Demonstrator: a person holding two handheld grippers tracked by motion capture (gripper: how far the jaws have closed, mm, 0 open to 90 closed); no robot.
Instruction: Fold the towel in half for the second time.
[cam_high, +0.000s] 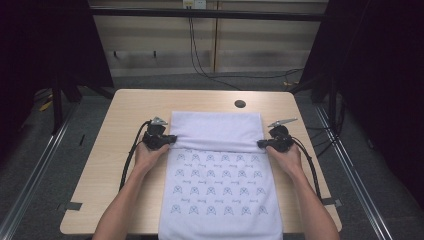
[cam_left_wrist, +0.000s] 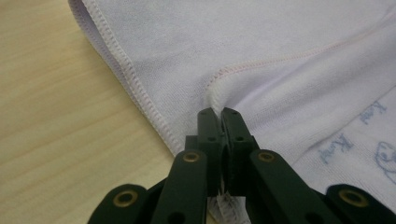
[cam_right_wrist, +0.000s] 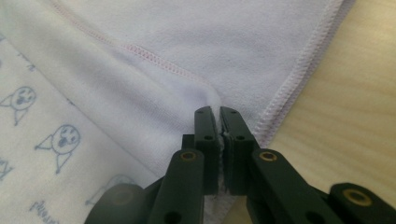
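High view: white printed towel (cam_high: 220, 185) lies lengthwise on the table (cam_high: 115, 165), its far end turned back toward the person in a fold that lies across the printed side. Left gripper (cam_high: 170, 140) and right gripper (cam_high: 261, 144) each pinch a corner of the folded-over edge, jaws clamped on cloth. Recommendation: draw both corners toward the near hem at equal pace, keeping the edge taut and square. Near hem runs past the table's front edge, so alignment there probably needs checking before release.
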